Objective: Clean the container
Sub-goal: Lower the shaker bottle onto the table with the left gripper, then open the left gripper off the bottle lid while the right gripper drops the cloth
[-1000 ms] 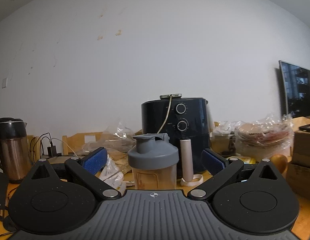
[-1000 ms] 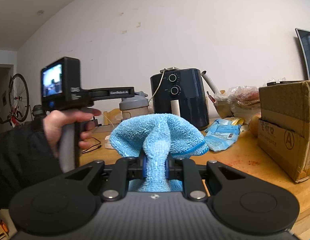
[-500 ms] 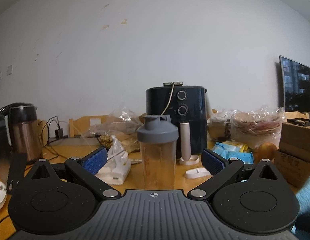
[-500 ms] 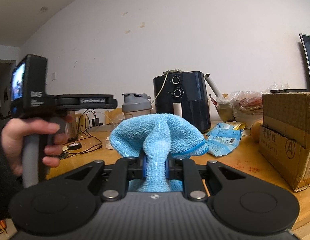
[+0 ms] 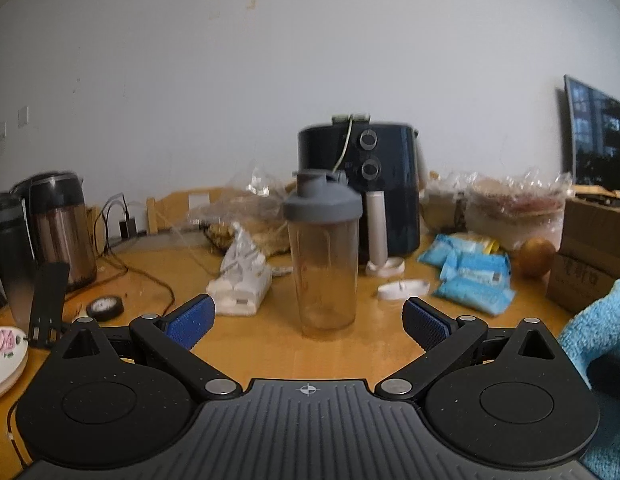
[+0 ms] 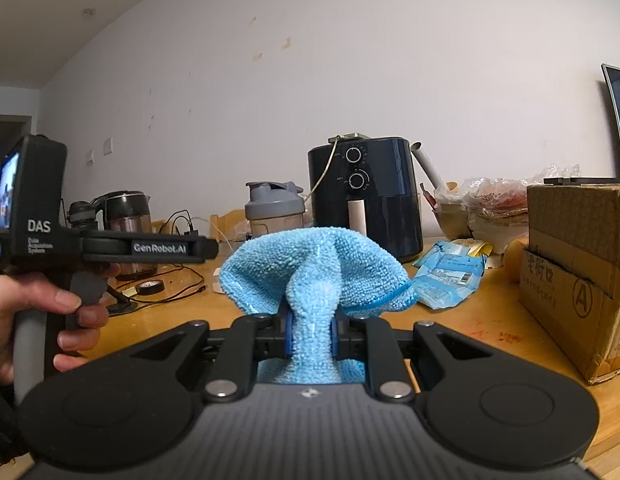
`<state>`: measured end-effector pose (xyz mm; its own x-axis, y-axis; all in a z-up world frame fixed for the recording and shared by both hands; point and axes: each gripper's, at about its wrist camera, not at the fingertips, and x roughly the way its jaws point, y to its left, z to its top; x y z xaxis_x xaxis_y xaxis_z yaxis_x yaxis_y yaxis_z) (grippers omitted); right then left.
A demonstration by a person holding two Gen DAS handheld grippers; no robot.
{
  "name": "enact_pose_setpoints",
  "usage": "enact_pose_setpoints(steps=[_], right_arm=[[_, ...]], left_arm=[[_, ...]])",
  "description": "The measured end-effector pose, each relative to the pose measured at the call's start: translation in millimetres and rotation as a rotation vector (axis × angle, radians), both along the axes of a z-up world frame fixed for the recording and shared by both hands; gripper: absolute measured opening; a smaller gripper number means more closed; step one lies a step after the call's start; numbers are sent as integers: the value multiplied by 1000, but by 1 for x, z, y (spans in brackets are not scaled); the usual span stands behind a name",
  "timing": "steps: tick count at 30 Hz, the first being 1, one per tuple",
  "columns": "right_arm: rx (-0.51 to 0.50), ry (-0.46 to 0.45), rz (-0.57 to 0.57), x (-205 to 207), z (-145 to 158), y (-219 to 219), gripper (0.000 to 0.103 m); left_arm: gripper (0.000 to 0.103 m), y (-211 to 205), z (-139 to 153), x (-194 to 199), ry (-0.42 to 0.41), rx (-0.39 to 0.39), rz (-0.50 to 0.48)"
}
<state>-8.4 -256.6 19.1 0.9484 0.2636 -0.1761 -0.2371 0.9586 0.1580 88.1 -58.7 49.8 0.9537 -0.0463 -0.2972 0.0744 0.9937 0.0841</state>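
A clear shaker bottle (image 5: 325,264) with a grey flip lid stands upright on the wooden table (image 5: 270,344), brownish residue on its lower wall. My left gripper (image 5: 308,320) is open, its blue pads wide apart, and the bottle stands just beyond them, centred between the fingers. My right gripper (image 6: 311,332) is shut on a blue microfibre cloth (image 6: 313,276), which bunches up above the pads. The same cloth (image 5: 593,344) shows at the right edge of the left wrist view. From the right wrist, the bottle (image 6: 274,210) is far back, its lower part hidden by the cloth.
A black air fryer (image 5: 361,184) stands right behind the bottle. Kettles (image 5: 58,224), cables and a tape roll (image 5: 106,307) lie left. Tissue pack (image 5: 240,284), blue snack packets (image 5: 469,276), food bags and a cardboard box (image 6: 577,268) crowd the right. A hand (image 6: 38,320) holds the left gripper's handle.
The left gripper has drawn back and tilted down, so the whole bottle and more table now show. In the right wrist view it slid left. The right gripper and cloth stayed put.
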Motion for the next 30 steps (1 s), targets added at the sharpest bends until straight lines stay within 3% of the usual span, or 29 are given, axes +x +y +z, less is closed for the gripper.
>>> enact_pose_setpoints(steps=[10,30], right_arm=[[-31,112,20,19,7,5,13],[-173,452,28,95,-2,19,14]], left_arm=[[103,3,-10,6,123,-5,5],[103,4,-25,23,326,-44,-12]])
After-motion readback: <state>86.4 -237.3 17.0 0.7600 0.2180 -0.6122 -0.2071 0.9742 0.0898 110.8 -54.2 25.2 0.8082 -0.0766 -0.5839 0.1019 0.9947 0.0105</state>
